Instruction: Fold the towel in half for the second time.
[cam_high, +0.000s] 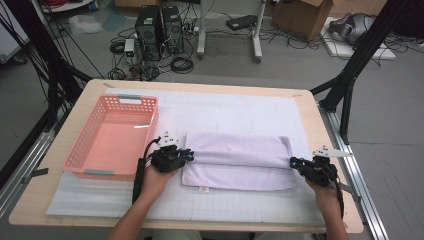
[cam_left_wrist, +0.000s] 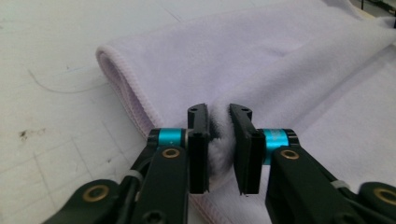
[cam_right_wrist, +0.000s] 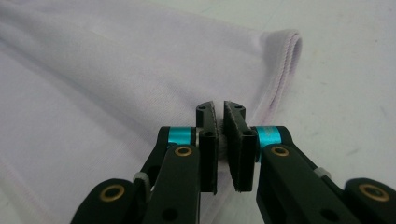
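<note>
The table (cam_high: 60, 200) carries a white mat (cam_high: 240, 110), with a pink basket (cam_high: 80, 150) at its left. A lilac towel (cam_high: 235, 157) lies half-folded mid-mat. The left gripper (cam_high: 190, 155) and right gripper (cam_high: 293, 162) each pinch a fold end, likely to carry the fold over.

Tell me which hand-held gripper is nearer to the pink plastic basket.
Left. The left hand-held gripper pinches the pale lilac folded towel at its left end, just beside the pink plastic basket; the right hand-held gripper pinches the towel's far right end, a towel's length away.
</note>
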